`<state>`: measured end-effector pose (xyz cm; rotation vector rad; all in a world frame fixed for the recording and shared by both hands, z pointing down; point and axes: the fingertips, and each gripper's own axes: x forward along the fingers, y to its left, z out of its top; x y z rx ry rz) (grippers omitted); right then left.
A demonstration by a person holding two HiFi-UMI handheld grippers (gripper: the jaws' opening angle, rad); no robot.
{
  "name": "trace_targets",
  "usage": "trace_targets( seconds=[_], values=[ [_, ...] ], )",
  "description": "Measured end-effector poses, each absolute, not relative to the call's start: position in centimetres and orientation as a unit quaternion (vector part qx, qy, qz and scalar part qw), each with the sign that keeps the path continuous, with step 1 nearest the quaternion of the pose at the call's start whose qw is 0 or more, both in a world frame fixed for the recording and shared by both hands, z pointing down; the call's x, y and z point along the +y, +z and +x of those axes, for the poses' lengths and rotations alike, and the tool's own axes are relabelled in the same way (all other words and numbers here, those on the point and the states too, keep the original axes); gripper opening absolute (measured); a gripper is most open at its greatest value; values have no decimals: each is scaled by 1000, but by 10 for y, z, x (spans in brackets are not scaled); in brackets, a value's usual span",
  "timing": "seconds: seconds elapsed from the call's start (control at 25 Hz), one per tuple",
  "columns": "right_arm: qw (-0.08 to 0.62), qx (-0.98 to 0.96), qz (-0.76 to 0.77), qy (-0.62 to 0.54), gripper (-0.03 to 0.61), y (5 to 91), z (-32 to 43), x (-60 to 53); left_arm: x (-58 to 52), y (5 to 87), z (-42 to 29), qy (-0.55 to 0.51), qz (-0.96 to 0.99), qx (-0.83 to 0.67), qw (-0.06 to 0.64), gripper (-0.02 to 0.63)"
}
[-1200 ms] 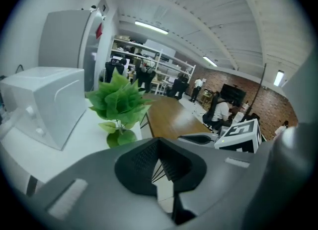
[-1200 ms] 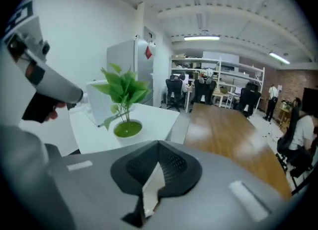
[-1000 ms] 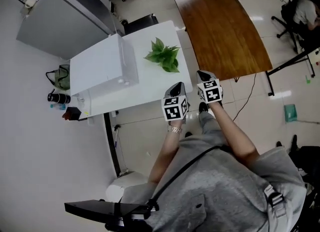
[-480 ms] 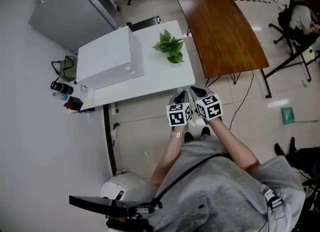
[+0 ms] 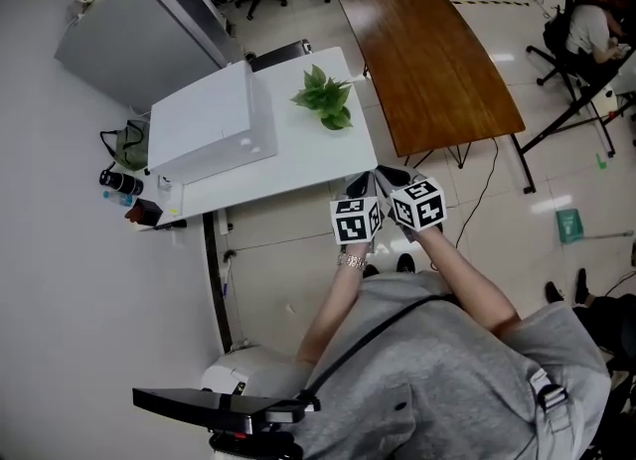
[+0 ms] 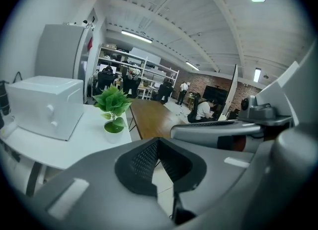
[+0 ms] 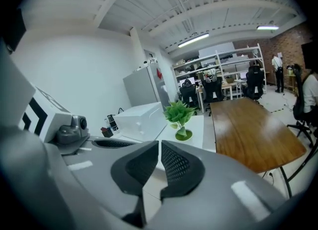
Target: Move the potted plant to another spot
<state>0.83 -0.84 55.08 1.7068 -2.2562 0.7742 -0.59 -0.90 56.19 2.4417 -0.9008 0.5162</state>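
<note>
I have the left hand-held gripper (image 5: 358, 188) and the right hand-held gripper (image 5: 391, 177) both closed on nothing, side by side just off the tabletop's (image 5: 298, 165) near edge. The potted plant (image 5: 324, 100) stands ahead of both, well apart from them.

The head camera sits high over the person, looking steeply down from well off: white table (image 5: 298, 165) far left, wooden table (image 5: 437, 61) far right. The camera on the left gripper (image 5: 358, 188) rides low, facing along its jaws across the white table. The camera on the right gripper (image 5: 392, 178), just beside it, faces the same way. All three views share the potted plant (image 5: 325, 100), the white box (image 5: 204, 125) and the wooden table.
</note>
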Motion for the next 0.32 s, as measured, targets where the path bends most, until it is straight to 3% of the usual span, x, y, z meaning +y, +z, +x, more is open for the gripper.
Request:
trace_targets(
  seconds=[0.32],
  values=[
    [89, -779, 566, 256, 0, 537, 19, -13, -17, 556, 8, 188, 894, -335, 230, 14]
  ],
)
